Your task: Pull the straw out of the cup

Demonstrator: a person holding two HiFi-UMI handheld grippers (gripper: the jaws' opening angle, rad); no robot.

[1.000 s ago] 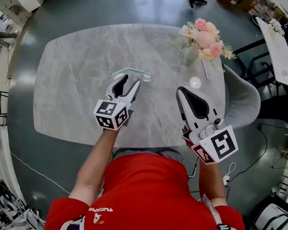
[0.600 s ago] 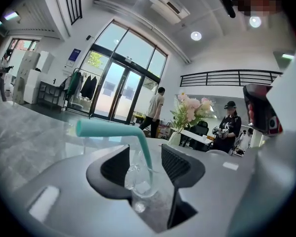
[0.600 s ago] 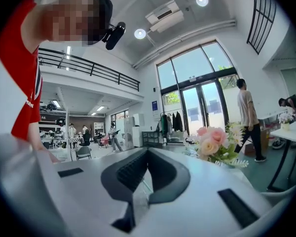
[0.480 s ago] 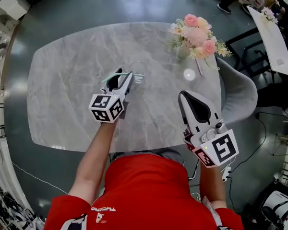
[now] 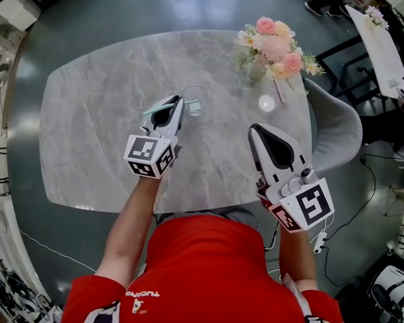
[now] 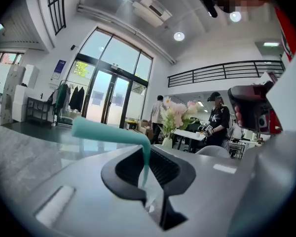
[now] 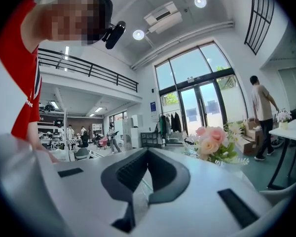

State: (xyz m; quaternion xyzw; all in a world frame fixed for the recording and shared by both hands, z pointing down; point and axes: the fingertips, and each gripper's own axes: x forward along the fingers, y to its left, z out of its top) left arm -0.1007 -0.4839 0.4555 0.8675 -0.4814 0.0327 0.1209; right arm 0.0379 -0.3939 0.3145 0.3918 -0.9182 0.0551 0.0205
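Note:
A clear glass cup point(image 5: 194, 102) stands on the grey marble table point(image 5: 101, 120). A teal bent straw point(image 5: 159, 105) leans out of it to the left. My left gripper point(image 5: 178, 100) sits at the cup's left rim, its jaws closing with the straw between them. In the left gripper view the straw point(image 6: 108, 133) bends down into the narrow gap of the left gripper point(image 6: 147, 154), and the pads press on it. My right gripper point(image 5: 255, 128) hovers shut and empty over the table's right side, apart from the cup. The right gripper point(image 7: 147, 152) shows nothing between its jaws.
A vase of pink flowers point(image 5: 274, 48) stands at the table's far right, with a small white round object point(image 5: 266, 103) beside it. A grey chair point(image 5: 338, 132) is at the right edge. People walk in the room behind.
My left gripper moved forward from short of the cup to the straw, and its wide-open jaws closed around it. The right gripper stayed about where it was.

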